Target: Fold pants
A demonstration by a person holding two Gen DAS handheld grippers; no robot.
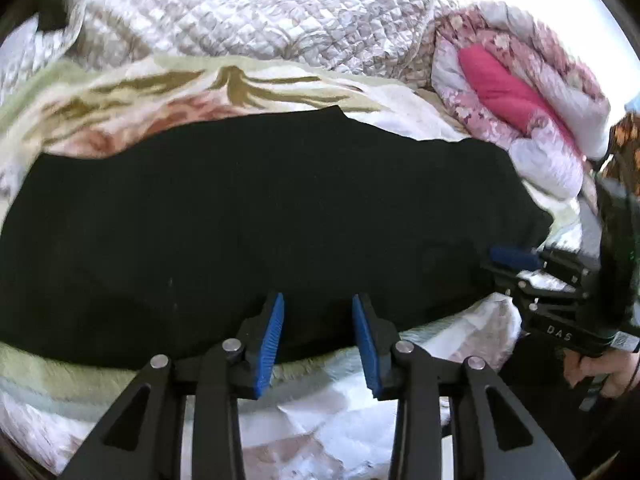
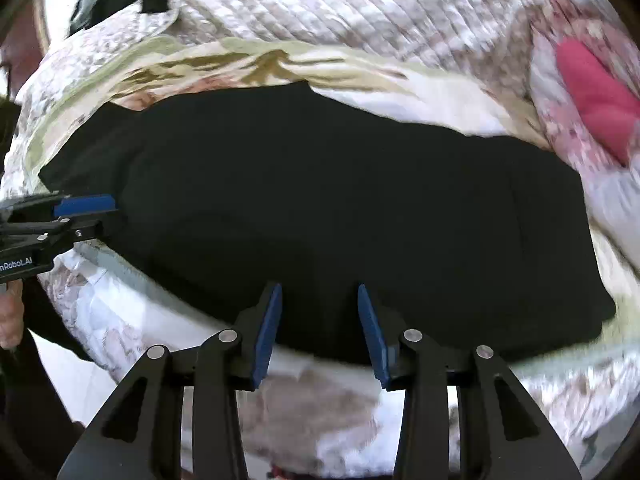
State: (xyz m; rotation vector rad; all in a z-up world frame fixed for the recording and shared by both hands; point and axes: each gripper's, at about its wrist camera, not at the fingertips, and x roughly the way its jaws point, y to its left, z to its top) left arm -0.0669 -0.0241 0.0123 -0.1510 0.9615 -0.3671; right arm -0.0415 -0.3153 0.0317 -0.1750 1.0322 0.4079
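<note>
The black pants (image 1: 260, 220) lay spread crosswise just ahead of both my tools, on the floral blanket (image 1: 132, 92). I judged no grasp had been made; the next move called for pinching the near edge at two spots. My left gripper (image 1: 318, 340) sat wide apart and empty over that edge. My right gripper (image 2: 320, 332) was likewise agape, both level, angled forward and down.
</note>
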